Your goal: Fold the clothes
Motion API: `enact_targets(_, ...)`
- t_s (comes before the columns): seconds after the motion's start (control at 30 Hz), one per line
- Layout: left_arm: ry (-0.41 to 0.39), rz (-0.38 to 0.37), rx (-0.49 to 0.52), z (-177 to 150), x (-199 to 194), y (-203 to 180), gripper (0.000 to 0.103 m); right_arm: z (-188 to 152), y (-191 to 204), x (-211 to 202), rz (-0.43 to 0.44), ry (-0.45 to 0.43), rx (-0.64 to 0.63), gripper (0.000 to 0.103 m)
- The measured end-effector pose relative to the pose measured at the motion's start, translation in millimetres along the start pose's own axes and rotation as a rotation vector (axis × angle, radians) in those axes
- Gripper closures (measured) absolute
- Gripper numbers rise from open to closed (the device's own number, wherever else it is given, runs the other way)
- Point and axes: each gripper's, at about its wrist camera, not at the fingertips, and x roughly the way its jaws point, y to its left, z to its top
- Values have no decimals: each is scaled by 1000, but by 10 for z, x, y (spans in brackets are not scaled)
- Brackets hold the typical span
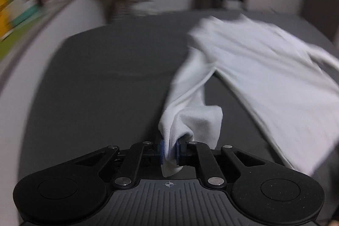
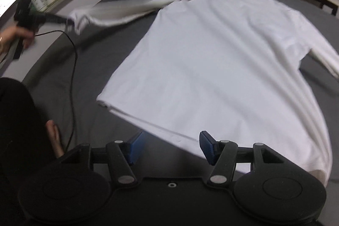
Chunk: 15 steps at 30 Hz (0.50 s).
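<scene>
Cable [image 2: 73, 69] beside white shirt [image 2: 211, 60]

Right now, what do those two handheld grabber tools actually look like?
Both match. The left gripper and right gripper are matte black plastic, with two round discs at the base, jointed link arms with silver rivets, and ribbed blue finger pads. The left's grey ribbed body carries a small crosshair mark. A thin black cable trails from the left one. A black sleeve shows.
</scene>
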Motion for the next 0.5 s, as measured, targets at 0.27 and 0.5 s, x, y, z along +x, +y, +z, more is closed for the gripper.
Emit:
enact_targets(0.27,32,124,-221,27,357,871,93,-65,-62,208,26,43,20,47)
enact_targets(0.5,-64,302,-422,19,766,1268,93,-22,-78,271,23,67,65,47)
